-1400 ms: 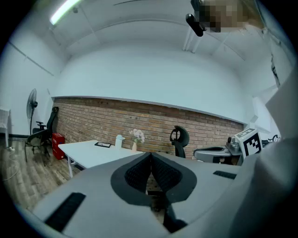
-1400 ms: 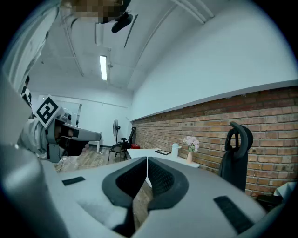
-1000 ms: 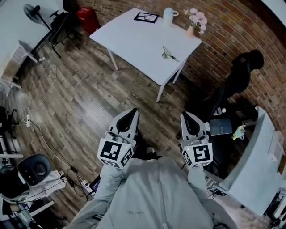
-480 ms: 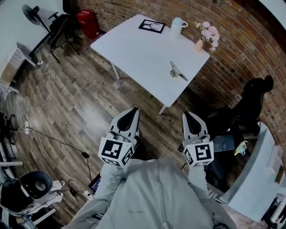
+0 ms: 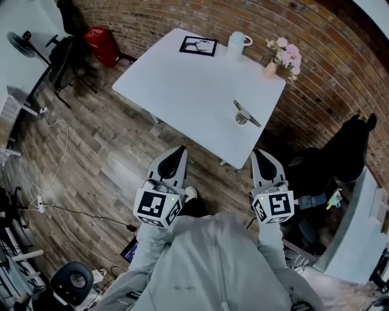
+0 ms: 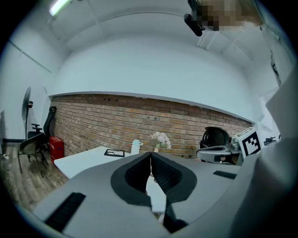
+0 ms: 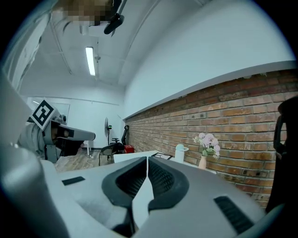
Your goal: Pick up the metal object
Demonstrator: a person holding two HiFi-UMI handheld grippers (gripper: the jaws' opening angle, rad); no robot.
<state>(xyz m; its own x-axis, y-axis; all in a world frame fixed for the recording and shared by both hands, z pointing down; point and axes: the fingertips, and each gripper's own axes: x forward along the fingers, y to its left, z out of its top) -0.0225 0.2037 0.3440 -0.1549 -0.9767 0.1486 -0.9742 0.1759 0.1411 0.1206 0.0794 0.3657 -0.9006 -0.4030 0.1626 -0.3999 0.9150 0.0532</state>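
both closed, empty, left gripper [image 5: 180, 149] and right gripper [image 5: 257, 152] hover well short of the metal object [image 5: 245, 114].

White table [image 5: 188, 91] by brick wall [image 5: 182, 15] — framed picture [image 5: 198, 45], cup [image 5: 236, 45], pink flowers [image 5: 283, 53] along far edge.

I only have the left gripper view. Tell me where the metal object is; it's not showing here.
Observer: In the head view the metal object lies on the white table, near its right edge, nearer us than the flower vase.
Operator: Report the right gripper's jaws.
Observer: The right gripper is shut, nothing between its jaws.
Operator: Say whether either gripper is over the table.
Observer: Neither; the head view shows it and the left gripper short of the near corner.
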